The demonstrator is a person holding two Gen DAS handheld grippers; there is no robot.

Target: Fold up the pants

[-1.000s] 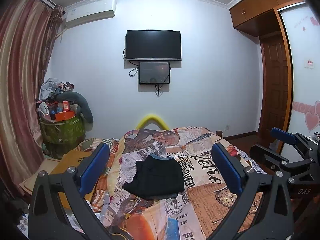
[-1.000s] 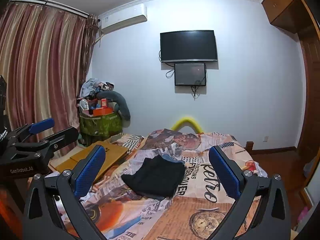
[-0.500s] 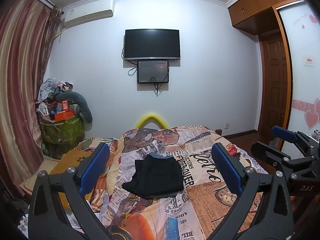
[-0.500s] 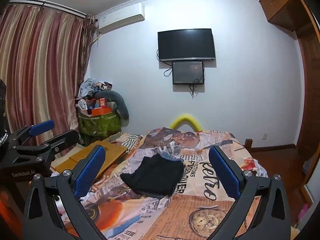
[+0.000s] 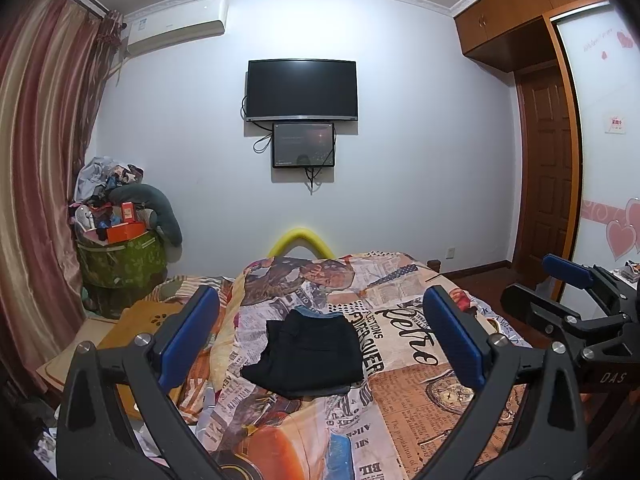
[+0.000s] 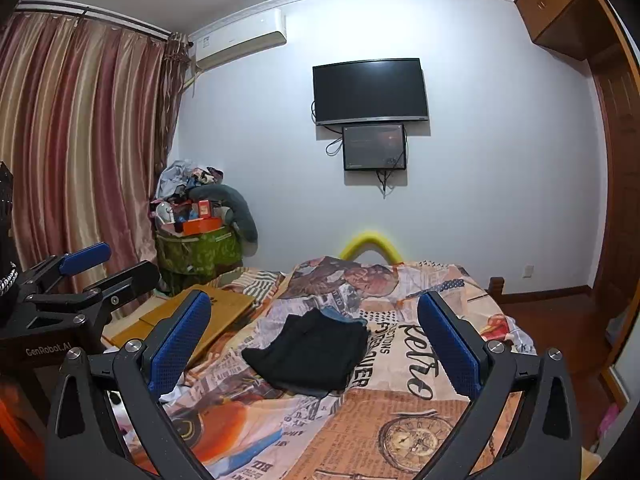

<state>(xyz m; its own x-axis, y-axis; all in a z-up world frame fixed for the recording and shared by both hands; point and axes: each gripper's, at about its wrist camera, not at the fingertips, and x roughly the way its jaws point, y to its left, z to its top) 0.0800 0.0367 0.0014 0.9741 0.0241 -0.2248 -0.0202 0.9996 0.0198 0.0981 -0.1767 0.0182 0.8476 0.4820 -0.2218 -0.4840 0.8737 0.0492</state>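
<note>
Black pants [image 5: 306,354] lie folded into a compact rectangle on the newspaper-print bedspread [image 5: 404,380], with a strip of blue fabric showing at their far edge. The same pants [image 6: 310,354] appear mid-bed in the right wrist view. My left gripper [image 5: 320,336] is held well back from the pants and above the bed, open and empty. My right gripper [image 6: 314,338] is likewise open, empty and drawn back. Each gripper also shows at the edge of the other's view: the right gripper [image 5: 568,292] and the left gripper [image 6: 96,264].
A green hamper [image 5: 120,260] piled with clutter stands by the striped curtain [image 5: 36,160] at the left. A TV [image 5: 301,90] and a small screen hang on the far wall. A yellow foam arch [image 5: 301,240] sits behind the bed. A wooden board [image 6: 200,312] lies left of the bed; a wooden door [image 5: 544,176] is at right.
Both views have risen and pulled back slightly, so the pants sit a little lower and farther away. The pants have not moved; both grippers stay open.
</note>
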